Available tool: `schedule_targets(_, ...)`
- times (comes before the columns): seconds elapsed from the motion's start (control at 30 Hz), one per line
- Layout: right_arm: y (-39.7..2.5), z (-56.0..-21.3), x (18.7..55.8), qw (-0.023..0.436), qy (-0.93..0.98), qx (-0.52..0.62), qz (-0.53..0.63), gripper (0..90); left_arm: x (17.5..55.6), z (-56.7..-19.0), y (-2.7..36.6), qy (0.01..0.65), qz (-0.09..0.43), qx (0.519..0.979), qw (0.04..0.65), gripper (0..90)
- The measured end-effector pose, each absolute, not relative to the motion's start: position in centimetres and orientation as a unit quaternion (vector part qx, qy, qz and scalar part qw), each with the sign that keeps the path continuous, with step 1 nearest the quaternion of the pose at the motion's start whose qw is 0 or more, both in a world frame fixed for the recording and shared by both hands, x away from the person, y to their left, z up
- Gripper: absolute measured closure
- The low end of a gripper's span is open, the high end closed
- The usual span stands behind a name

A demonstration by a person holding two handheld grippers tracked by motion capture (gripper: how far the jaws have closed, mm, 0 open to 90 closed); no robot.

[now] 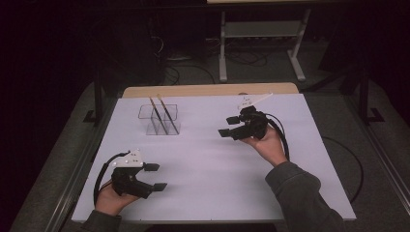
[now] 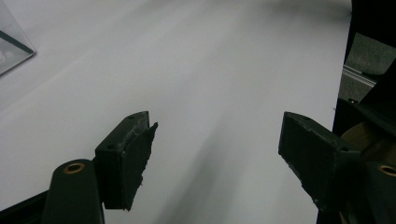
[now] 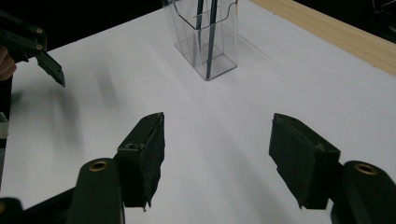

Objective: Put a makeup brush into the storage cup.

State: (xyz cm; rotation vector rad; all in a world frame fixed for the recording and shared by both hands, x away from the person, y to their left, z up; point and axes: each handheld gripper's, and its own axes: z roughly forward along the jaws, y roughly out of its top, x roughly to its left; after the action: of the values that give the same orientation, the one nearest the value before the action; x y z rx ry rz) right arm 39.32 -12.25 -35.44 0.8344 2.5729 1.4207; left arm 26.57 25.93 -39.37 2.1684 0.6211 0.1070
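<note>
A: R gripper (image 3: 215, 158) first. How are the jaws set?

B: Spread wide, nothing held betw. them. Bare white table (image 3: 289, 93) is seen in the gap. Straight ahead of the jaws, well apart, the clear holder (image 3: 205, 42) is seen upright, w/ two thin dark sticks (image 3: 211, 32) stood inside, leaning.

A: And the L gripper (image 2: 215, 154)?

B: Also released, empty. Only tabletop is seen betw. its jaws; a corner of the clear holder (image 2: 11, 46) is caught far off to the left of them. From above, the L gripper (image 1: 155, 177) is held low near the front edge, the holder (image 1: 159, 120) well beyond it.

A: How would the sticks be handled?

B: Judged light, stiff, slim, prob. smooth, so slip is likely. A pinch on the upper shaft, above the holder rim, is advised, w/ a straight lift. The holder looks like thin hard plastic, light, easily tipped; it may need steadying by the other gripper.

A: Look of the sticks?

B: Long, narrow, dark w/ paler tops (image 1: 158, 99) seen from above. What they are exactly can't be told.
</note>
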Motion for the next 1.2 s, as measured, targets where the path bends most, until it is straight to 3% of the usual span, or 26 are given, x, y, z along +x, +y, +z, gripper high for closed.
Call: schedule_targets(1.2,-15.4,-35.4,37.0,0.054,0.83,0.288,0.474,29.2,26.6,-39.3,26.0,0.251,0.044,0.868,0.427,24.2)
